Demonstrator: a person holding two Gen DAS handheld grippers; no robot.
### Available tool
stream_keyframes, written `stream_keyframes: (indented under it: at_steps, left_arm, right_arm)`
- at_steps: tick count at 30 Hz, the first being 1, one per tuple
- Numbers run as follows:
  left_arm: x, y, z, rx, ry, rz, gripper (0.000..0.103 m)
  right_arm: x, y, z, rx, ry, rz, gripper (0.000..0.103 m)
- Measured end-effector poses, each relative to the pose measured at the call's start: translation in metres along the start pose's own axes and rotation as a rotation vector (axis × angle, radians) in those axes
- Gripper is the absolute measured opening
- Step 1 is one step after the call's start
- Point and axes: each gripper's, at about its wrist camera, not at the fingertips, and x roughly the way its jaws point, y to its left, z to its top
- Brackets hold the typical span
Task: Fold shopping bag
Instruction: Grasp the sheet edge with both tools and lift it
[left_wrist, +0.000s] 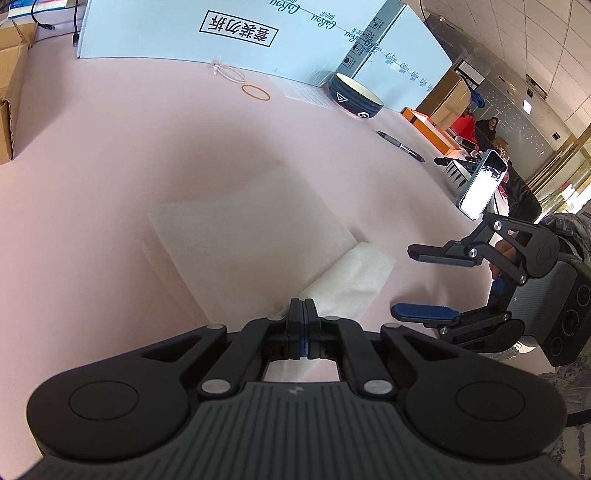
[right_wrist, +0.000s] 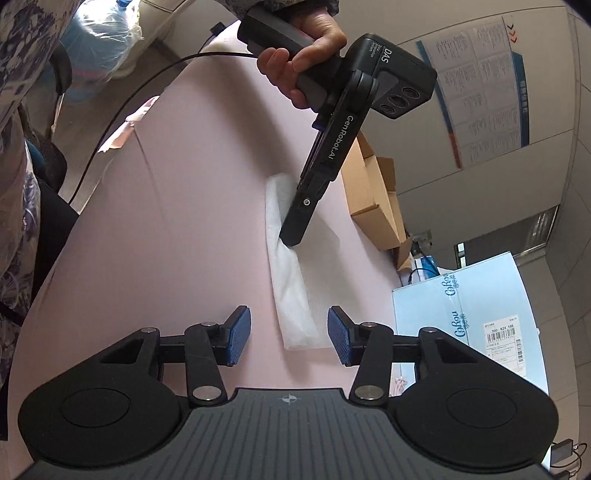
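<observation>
The white translucent shopping bag (left_wrist: 240, 229) lies on the pink table (left_wrist: 110, 155), its near edge rolled into a thick strip (left_wrist: 351, 280). My left gripper (left_wrist: 303, 317) is shut, with the end of that strip pinched between its fingertips. In the right wrist view the same strip (right_wrist: 291, 288) runs away from me, and the left gripper (right_wrist: 291, 240), held by a hand (right_wrist: 306, 55), presses down on its middle. My right gripper (right_wrist: 290, 332) is open, its blue pads on either side of the strip's near end and apart from it. It also shows in the left wrist view as the right gripper (left_wrist: 424, 284).
A large light-blue carton (left_wrist: 221, 33) stands at the back, with a dark bowl (left_wrist: 356, 96), a pen (left_wrist: 400, 146), a rubber band (left_wrist: 255, 92) and a phone (left_wrist: 482, 184) nearby. Cardboard boxes (right_wrist: 376, 199) sit at the table's far side. A cable (right_wrist: 122, 107) hangs off the edge.
</observation>
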Motion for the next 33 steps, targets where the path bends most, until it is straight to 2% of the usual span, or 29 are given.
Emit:
stream_keyframes:
  at_steps: [2, 4, 7, 10, 11, 13, 15, 16, 18, 21, 24, 29, 32, 33]
  left_arm:
    - [0.001, 0.002, 0.002, -0.005, 0.012, -0.015, 0.002]
    - [0.002, 0.004, 0.003, -0.005, 0.022, -0.03, 0.002]
    - [0.002, 0.009, 0.003, -0.005, 0.022, -0.053, 0.002]
    - [0.002, 0.011, 0.004, -0.011, 0.017, -0.064, 0.002]
    - [0.001, 0.008, 0.003, 0.001, 0.008, -0.053, 0.002]
    - [-0.001, 0.0, 0.003, 0.029, -0.012, -0.026, 0.004]
    - [-0.017, -0.017, -0.005, 0.082, -0.096, 0.025, 0.017]
    - [-0.025, -0.025, -0.009, 0.11, -0.14, 0.051, 0.02]
    - [-0.029, -0.048, -0.021, 0.238, -0.177, 0.117, 0.021]
    - [-0.034, -0.084, -0.038, 0.436, -0.227, 0.217, 0.035]
    - [-0.04, -0.119, -0.056, 0.635, -0.276, 0.318, 0.035]
    - [-0.009, -0.112, -0.05, 0.756, -0.191, 0.419, 0.034]
    - [0.002, -0.104, -0.045, 0.788, -0.141, 0.389, 0.035]
    - [0.008, -0.101, -0.043, 0.802, -0.1, 0.402, 0.035]
  right_arm:
    - [0.006, -0.004, 0.0, -0.044, 0.023, -0.006, 0.043]
    - [0.012, -0.002, -0.005, -0.148, 0.035, 0.008, 0.03]
    - [0.018, 0.011, -0.009, -0.286, 0.034, -0.009, 0.016]
    - [0.024, 0.017, -0.009, -0.327, 0.031, -0.032, 0.006]
    - [0.026, 0.017, -0.009, -0.325, 0.032, -0.036, 0.005]
    - [0.026, 0.013, -0.007, -0.299, 0.037, -0.029, 0.005]
    - [0.026, 0.009, -0.005, -0.267, 0.042, -0.021, 0.005]
    - [0.024, 0.005, -0.004, -0.232, 0.047, -0.011, 0.005]
    - [0.022, -0.006, -0.001, -0.138, 0.056, 0.028, 0.005]
    - [0.02, -0.035, 0.004, 0.042, 0.065, 0.123, 0.005]
    - [0.022, -0.052, 0.004, 0.143, 0.059, 0.194, 0.005]
    - [0.023, -0.053, 0.003, 0.205, 0.046, 0.208, 0.005]
    - [0.021, -0.053, 0.004, 0.225, 0.039, 0.204, 0.005]
    - [0.022, -0.053, 0.004, 0.235, 0.036, 0.207, 0.005]
